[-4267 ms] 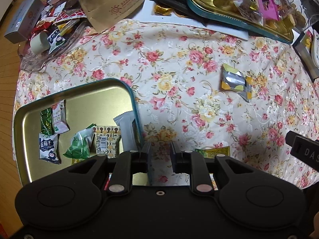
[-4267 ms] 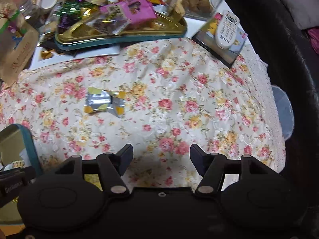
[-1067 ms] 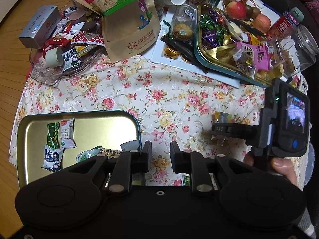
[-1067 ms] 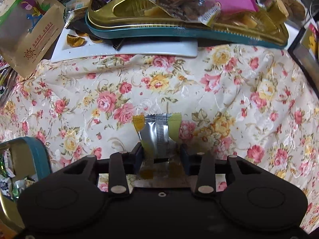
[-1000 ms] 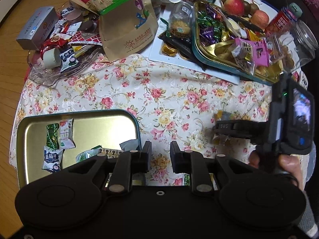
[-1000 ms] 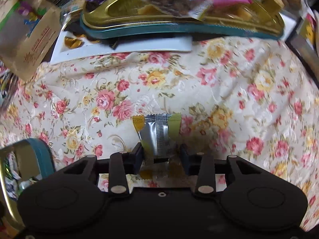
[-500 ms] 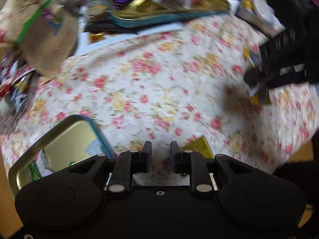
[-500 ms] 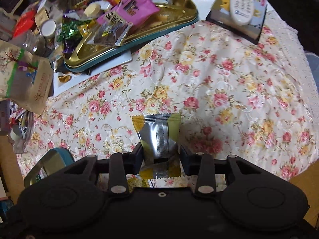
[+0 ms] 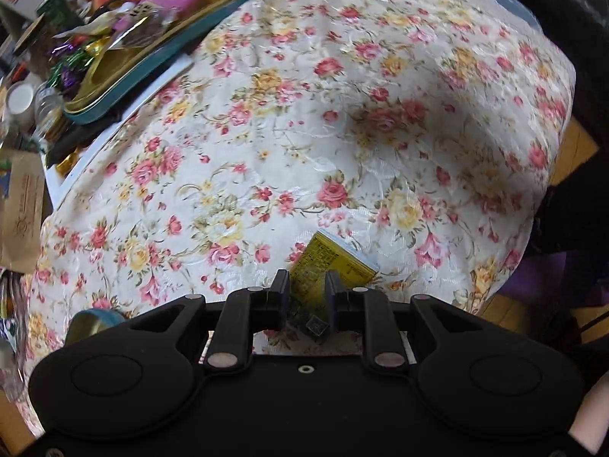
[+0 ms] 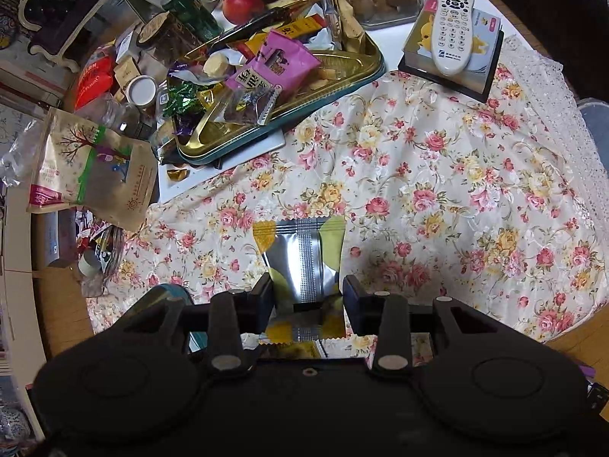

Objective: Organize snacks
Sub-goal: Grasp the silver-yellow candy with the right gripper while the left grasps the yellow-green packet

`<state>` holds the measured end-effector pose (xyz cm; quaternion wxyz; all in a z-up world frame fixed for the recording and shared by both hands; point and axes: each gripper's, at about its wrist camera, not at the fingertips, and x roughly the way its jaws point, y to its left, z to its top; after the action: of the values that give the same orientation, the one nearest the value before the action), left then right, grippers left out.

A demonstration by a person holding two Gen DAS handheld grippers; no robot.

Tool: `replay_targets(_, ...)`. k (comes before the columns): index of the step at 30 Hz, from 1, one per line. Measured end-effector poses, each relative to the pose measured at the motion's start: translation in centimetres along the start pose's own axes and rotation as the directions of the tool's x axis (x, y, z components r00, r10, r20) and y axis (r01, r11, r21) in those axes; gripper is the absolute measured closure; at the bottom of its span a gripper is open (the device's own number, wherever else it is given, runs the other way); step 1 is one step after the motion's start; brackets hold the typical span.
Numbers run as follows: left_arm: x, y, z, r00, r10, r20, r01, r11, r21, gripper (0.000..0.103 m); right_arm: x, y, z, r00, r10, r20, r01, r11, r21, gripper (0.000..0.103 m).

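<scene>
My right gripper (image 10: 307,293) is shut on a silver snack packet with yellow and green corners (image 10: 302,255) and holds it up above the floral tablecloth (image 10: 437,198). My left gripper (image 9: 306,293) hangs low over a yellow printed snack packet (image 9: 335,262) that lies on the cloth; its jaws stand narrowly apart with the packet's near end between them. I cannot tell if they touch it. A corner of the teal-rimmed gold tray (image 9: 95,318) shows at the lower left in the left wrist view and also in the right wrist view (image 10: 171,291).
A second gold tray heaped with sweets (image 10: 281,87) stands at the back, also in the left wrist view (image 9: 125,64). A brown paper snack bag (image 10: 95,167), a remote control on a box (image 10: 453,34), fruit and jars crowd the back. The table's edge drops off at right.
My right gripper closed on the silver packet and lifted it off the cloth. My left gripper swung right, away from the near tray, and came down over the yellow packet.
</scene>
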<state>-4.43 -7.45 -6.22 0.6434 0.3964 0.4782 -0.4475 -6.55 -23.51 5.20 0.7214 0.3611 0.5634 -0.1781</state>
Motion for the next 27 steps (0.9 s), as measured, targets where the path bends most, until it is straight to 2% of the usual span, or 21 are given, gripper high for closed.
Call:
replay_targets(6, 0.8, -1.4, 0.4, 1.000, 0.013, -0.024, -0.011, 0.995, 0.096, 0.073, -0.9, -1.5, 0.1, 1.000, 0.027, -0.005, -0.027, 0.999, 0.039, 0.063)
replay_targets(11, 1.7, -1.4, 0.8, 0.998, 0.038, -0.043, -0.034, 0.994, 0.104, 0.066, -1.3, -1.9, -0.1, 0.999, 0.046, -0.015, -0.046, 0.998, 0.053, 0.062)
replay_targets(15, 1.9, -1.1, 0.9, 0.997, 0.066, -0.033, -0.063, 0.994, 0.092, 0.047, -1.4, -1.8, -0.1, 0.998, 0.062, -0.023, -0.061, 0.997, 0.056, 0.062)
replay_targets(16, 2.0, -1.0, 0.9, 0.997, 0.070, -0.030, -0.067, 0.993, 0.094, 0.045, -1.5, -1.9, -0.1, 0.998, 0.064, -0.023, -0.062, 0.996, 0.058, 0.062)
replay_targets(22, 2.1, -0.8, 0.9, 0.998, 0.056, -0.034, -0.053, 0.995, 0.085, 0.045, -1.5, -2.0, 0.0, 0.997, 0.076, -0.029, -0.074, 0.995, 0.067, 0.062)
replay_targets(27, 2.1, -1.6, 0.5, 0.998, 0.012, -0.055, -0.005, 0.990, 0.138, 0.044, -1.7, -2.2, 0.1, 0.997, 0.069, -0.023, -0.067, 0.995, 0.073, 0.062)
